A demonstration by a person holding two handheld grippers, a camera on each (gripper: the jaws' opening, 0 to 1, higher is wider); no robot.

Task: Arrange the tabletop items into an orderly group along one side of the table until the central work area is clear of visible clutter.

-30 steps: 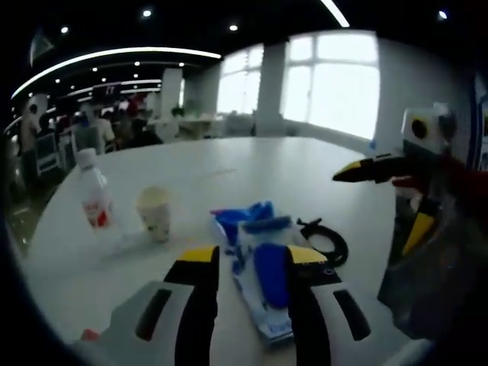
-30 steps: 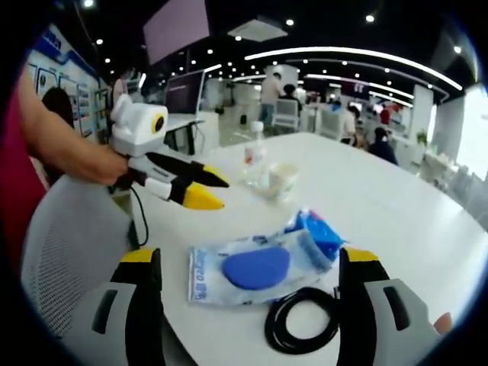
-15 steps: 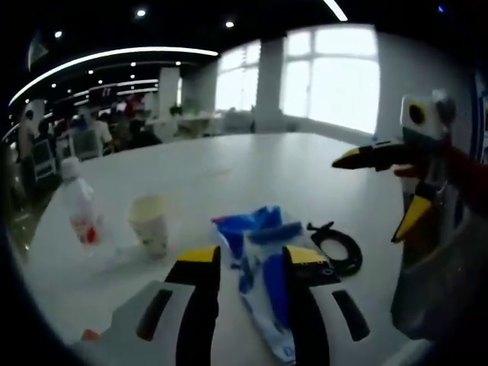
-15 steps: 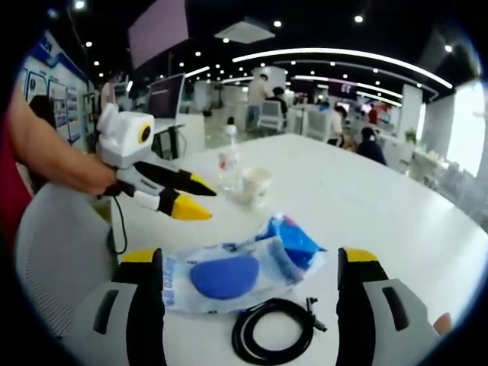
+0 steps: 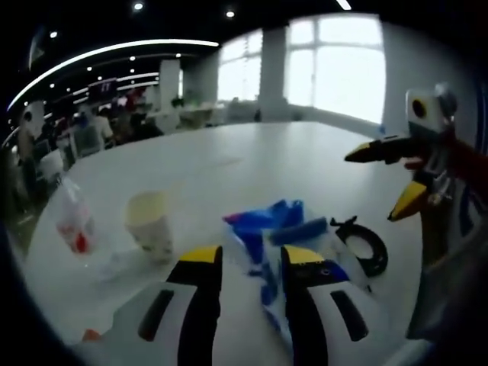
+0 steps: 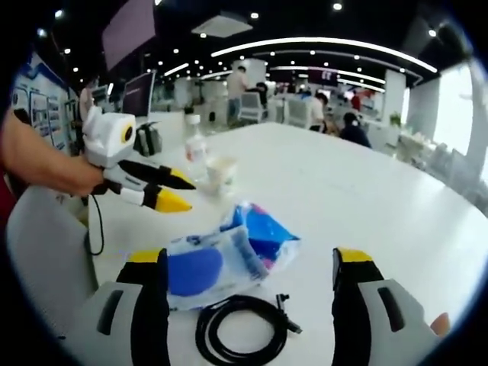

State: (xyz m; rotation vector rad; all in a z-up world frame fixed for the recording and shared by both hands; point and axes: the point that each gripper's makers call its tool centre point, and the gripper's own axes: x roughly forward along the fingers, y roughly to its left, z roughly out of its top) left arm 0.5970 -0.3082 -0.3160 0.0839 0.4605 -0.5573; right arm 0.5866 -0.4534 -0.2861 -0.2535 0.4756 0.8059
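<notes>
On the white, smooth, round-edged desk: one clear plastic bottle with a red label, one pale paper cup, one crinkled clear plastic packet with blue contents, one coiled black cable. Bottle and cup standing upright, just beside each other, near the desk's far edge in the right gripper view; packet lying flat near the middle, apart from the cup; cable in a loose ring just beside the packet, touching or nearly touching its edge. Seen also from the left gripper view: bottle blurred at the left, cup next to it, packet beyond the jaw tips, cable further right. Two grippers, each with grey bodies and black jaws tipped yellow. Left gripper with jaws a little apart, nothing between them, hovering over the desk before the packet; same gripper held in a hand at the left of the right gripper view. Right gripper spread wide, empty, with cable and packet lying between its jaws; also visible at the right of the left gripper view, jaws parted.
</notes>
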